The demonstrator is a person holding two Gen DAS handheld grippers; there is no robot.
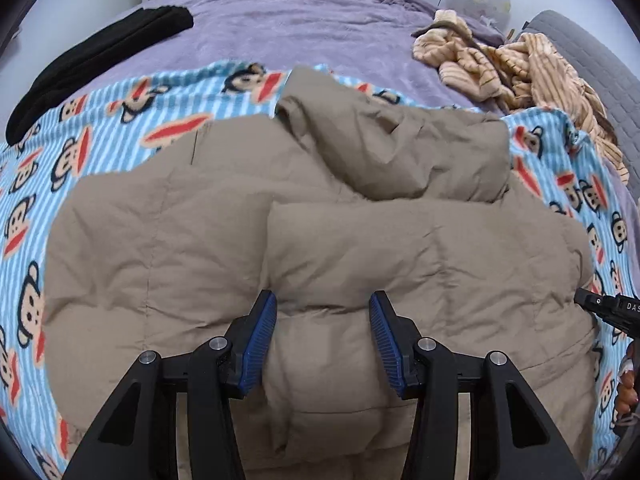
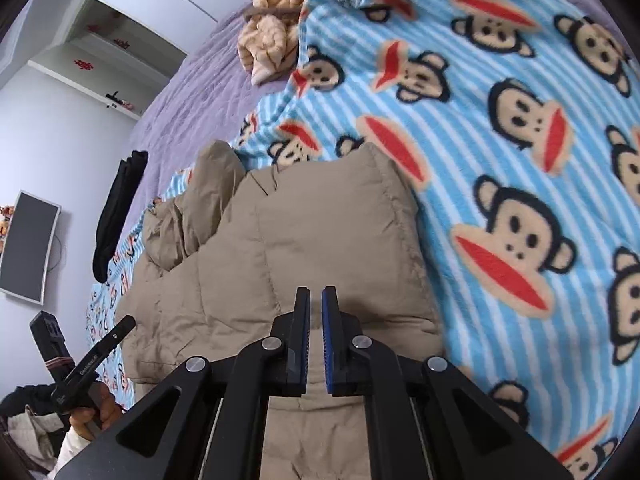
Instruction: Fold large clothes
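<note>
Big tan puffy coat lying folded on monkey blanket on the bed, left gripper fingers apart above it holding nothing, right gripper fingers nearly shut, empty too.

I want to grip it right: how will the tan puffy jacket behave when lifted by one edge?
The tan jacket looks floppy: it already lies in soft folds and creases on the monkey-print blanket. Its quilted, puffed panels suggest it is light for its bulk. The smooth shell may slip between pads, so take a thick pinch.
</note>
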